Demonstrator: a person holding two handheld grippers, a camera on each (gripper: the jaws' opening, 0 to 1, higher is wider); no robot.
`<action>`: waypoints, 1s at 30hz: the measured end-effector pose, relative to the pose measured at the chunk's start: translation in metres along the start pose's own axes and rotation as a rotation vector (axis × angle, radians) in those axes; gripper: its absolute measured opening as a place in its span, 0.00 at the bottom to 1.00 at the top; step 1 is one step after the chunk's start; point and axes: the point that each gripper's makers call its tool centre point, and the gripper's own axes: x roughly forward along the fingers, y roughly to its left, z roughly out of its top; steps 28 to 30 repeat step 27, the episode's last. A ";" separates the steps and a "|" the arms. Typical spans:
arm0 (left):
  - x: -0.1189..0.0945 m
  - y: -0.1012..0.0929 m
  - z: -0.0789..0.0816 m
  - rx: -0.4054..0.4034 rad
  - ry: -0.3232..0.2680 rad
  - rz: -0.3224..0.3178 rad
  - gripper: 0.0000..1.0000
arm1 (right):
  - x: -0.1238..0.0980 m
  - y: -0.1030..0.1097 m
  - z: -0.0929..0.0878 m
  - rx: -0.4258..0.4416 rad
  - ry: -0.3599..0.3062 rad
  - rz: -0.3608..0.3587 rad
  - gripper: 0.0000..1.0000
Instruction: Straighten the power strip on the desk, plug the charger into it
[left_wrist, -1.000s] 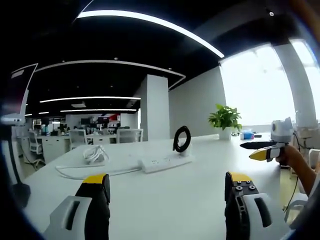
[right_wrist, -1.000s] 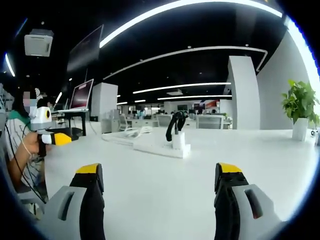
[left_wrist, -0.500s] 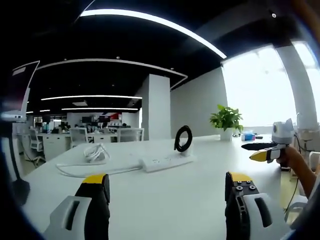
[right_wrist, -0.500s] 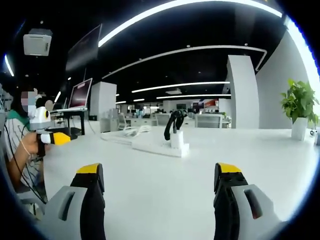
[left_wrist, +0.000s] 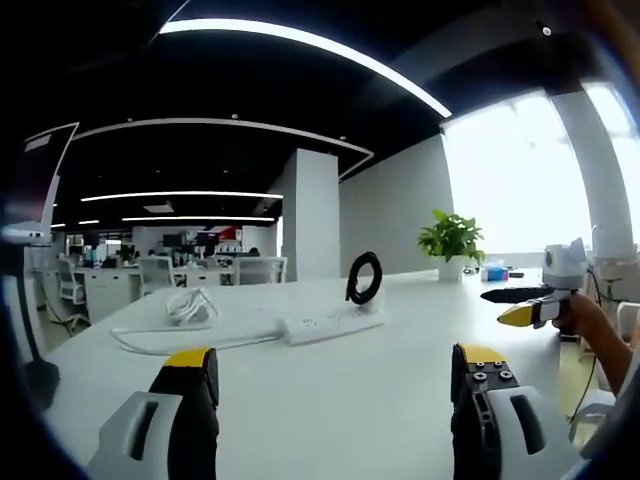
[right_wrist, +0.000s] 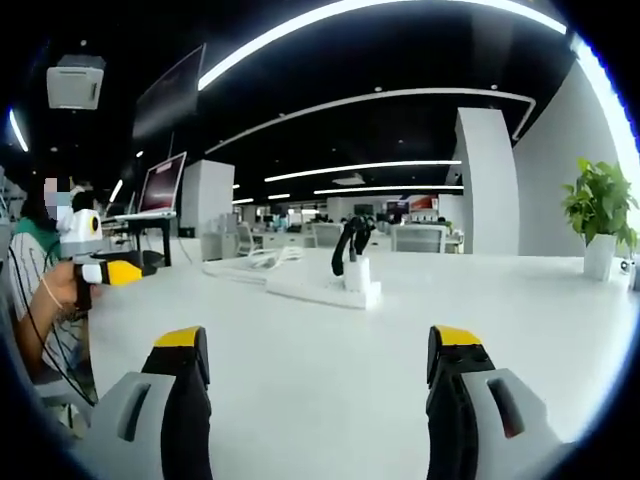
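Observation:
A white power strip (left_wrist: 328, 324) lies across the middle of the white desk (left_wrist: 340, 400), its white cord (left_wrist: 190, 308) coiled at the far left. Behind its right end stands a white charger with a looped black cable (left_wrist: 363, 281). In the right gripper view the power strip (right_wrist: 325, 291) sits ahead with the charger (right_wrist: 355, 272) upright at its near end. My left gripper (left_wrist: 335, 362) is open well short of the strip, nothing between its jaws. My right gripper (right_wrist: 320, 342) is open too, also seen as the other gripper (left_wrist: 525, 303) at the right. The left gripper (right_wrist: 110, 272) shows held in a hand.
A potted plant (left_wrist: 450, 240) stands at the desk's far right by the bright window; the same plant (right_wrist: 598, 215) shows in the right gripper view. A monitor on a stand (right_wrist: 160, 195) is beyond the desk's left side. Office desks and chairs fill the background.
Both views have barely shifted; the power strip and charger stay where they were and both grippers remain open.

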 end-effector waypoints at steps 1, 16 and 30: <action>0.000 0.000 0.000 0.000 0.000 0.001 0.99 | 0.000 0.000 0.000 0.002 0.000 0.000 0.89; -0.002 0.002 0.001 0.001 -0.007 0.010 0.99 | 0.001 -0.002 -0.001 0.011 0.008 -0.006 0.87; -0.002 0.001 0.002 -0.002 -0.013 0.009 0.99 | 0.000 -0.002 0.001 0.021 -0.001 0.000 0.87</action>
